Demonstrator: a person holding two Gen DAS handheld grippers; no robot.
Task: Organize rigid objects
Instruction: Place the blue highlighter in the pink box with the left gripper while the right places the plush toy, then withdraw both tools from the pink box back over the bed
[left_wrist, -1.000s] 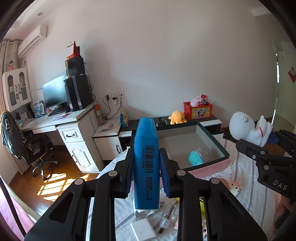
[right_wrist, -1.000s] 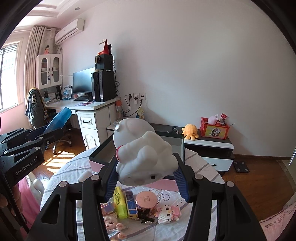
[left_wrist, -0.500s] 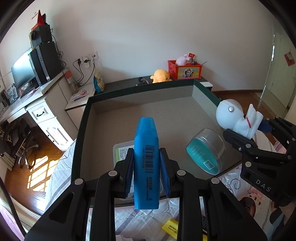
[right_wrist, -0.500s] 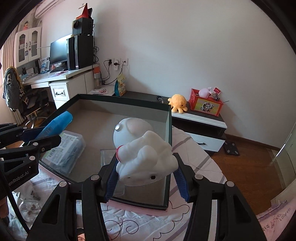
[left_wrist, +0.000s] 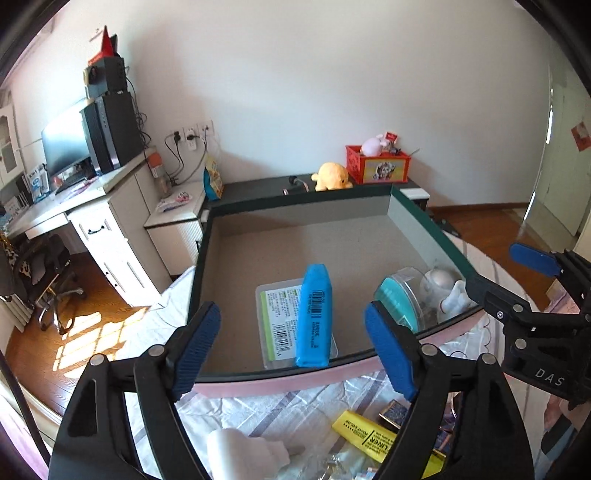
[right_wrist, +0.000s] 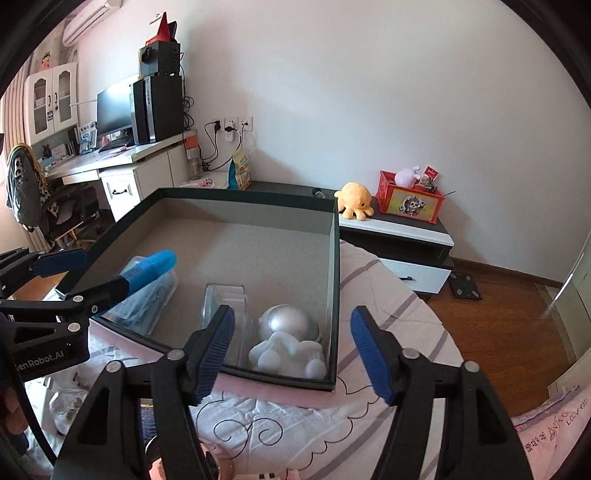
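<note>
A dark green open box sits on the bed. In it, a blue highlighter pen lies on a flat clear packet. A white astronaut figure lies in the box's near right corner, beside a round clear case with a teal lid. My left gripper is open and empty just above the pen. My right gripper is open and empty just above the astronaut.
On the patterned bedsheet in front of the box lie a yellow marker, a white object and small clutter. Behind stand a low black cabinet with an orange plush, and a white desk.
Both grippers have opened. The blue pen dropped onto the packet in the box, and the astronaut dropped into the box's near right corner. Both grippers drew back slightly.
</note>
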